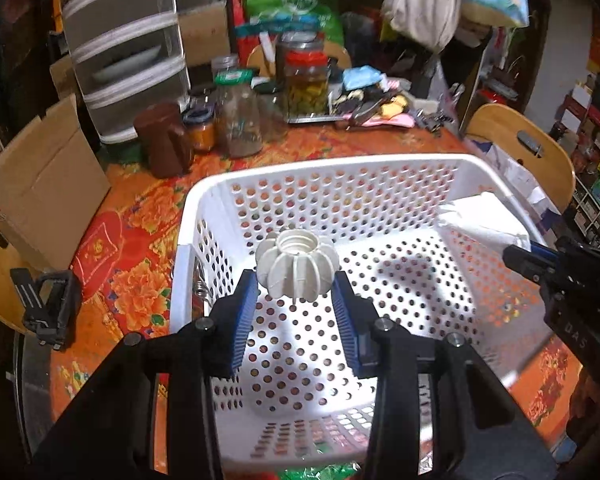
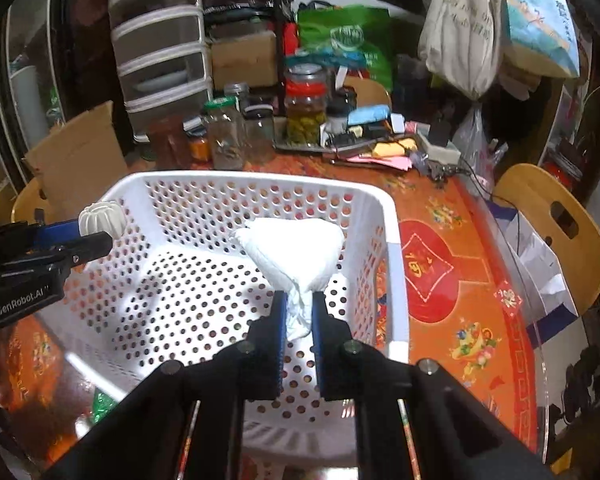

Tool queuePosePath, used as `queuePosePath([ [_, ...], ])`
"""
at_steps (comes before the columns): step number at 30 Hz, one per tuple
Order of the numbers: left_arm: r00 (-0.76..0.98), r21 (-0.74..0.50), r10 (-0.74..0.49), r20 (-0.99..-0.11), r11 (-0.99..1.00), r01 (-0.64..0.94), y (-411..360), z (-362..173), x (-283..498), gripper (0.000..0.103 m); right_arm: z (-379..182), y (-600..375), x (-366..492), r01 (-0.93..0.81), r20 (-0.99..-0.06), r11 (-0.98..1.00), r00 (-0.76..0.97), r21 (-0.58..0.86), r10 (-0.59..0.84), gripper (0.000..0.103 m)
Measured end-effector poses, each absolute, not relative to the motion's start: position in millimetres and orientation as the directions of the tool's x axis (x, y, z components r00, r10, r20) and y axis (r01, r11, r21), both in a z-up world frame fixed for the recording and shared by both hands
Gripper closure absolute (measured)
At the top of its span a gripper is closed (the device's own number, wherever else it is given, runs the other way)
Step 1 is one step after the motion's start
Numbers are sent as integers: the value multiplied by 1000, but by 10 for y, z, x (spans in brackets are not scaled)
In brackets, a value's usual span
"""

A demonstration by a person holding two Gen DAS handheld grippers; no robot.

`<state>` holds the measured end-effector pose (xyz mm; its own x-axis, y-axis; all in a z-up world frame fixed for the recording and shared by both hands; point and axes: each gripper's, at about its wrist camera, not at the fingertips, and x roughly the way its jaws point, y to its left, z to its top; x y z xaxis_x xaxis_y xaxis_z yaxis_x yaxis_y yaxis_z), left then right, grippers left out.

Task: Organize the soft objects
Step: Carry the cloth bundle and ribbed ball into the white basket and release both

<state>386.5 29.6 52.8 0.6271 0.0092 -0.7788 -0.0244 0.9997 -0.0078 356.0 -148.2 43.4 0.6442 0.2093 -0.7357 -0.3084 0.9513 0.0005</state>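
Right gripper (image 2: pixel 299 312), lower centre, pinches my crumpled white cloth (image 2: pixel 292 252): light, limp. Left gripper (image 1: pixel 296 280) clamps a ribbed white pumpkin-shaped squishy (image 1: pixel 297 266), both above the white perforated plastic basket (image 1: pixel 380 168).

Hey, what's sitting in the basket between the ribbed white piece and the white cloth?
Nothing: only bare perforated basket floor lies between the ribbed white piece and the white cloth, shown in both wrist views.

Floral orange table (image 2: pixel 460 240), white perforated basket (image 2: pixel 384 216), glass jars (image 2: pixel 306 116)
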Motion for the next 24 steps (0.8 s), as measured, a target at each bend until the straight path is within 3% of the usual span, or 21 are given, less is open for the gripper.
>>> queuePosePath([
  [11, 523, -20, -19, -852, 1000, 2, 310, 168, 4194, 67, 162, -1247, 3804, -320, -805, 946, 572, -46, 155, 93],
  [24, 507, -53, -51, -861, 999, 12, 279, 109, 4182, 64, -19, -1182, 3853, -327, -844, 944, 519, -47, 137, 92],
])
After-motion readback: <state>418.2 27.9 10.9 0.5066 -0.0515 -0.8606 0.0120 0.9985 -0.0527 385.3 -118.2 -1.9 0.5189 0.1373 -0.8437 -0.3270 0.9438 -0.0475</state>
